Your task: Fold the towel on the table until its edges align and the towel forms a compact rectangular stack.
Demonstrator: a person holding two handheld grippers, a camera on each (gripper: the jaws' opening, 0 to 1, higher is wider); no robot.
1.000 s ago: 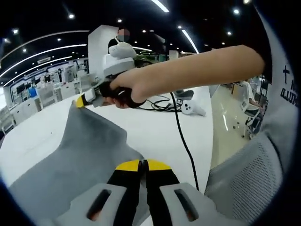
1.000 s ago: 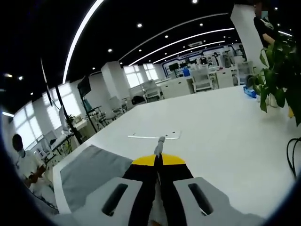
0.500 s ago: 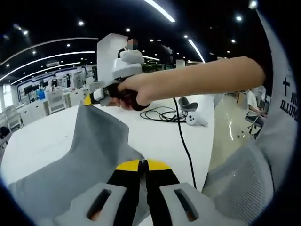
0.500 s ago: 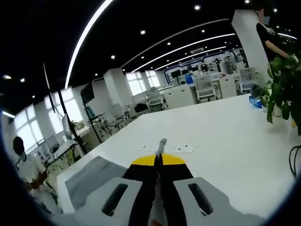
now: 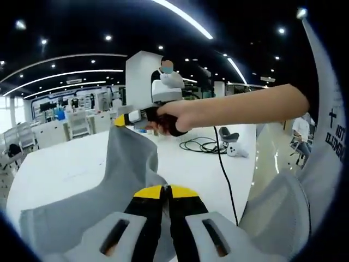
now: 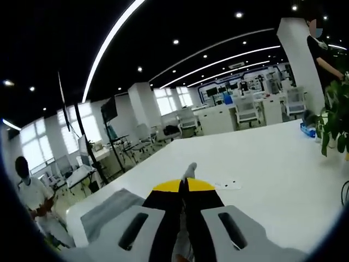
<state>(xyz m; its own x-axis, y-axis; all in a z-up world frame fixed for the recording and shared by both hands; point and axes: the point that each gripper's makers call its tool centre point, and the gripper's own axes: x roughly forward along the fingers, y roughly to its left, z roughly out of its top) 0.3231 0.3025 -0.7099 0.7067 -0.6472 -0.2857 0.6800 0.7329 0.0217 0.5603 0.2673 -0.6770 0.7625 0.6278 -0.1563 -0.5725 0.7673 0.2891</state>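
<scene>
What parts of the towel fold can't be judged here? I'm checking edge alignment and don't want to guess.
- Left gripper view: the towel runs under the left gripper, so its near edge is hidden.
- Left gripper view: the corner pinched by the right gripper is too small to show its edges.
- Right gripper view: the right gripper's body covers most of the towel; only a tip and a strip show.
- Neither view shows all four edges, so alignment cannot be told.
</scene>
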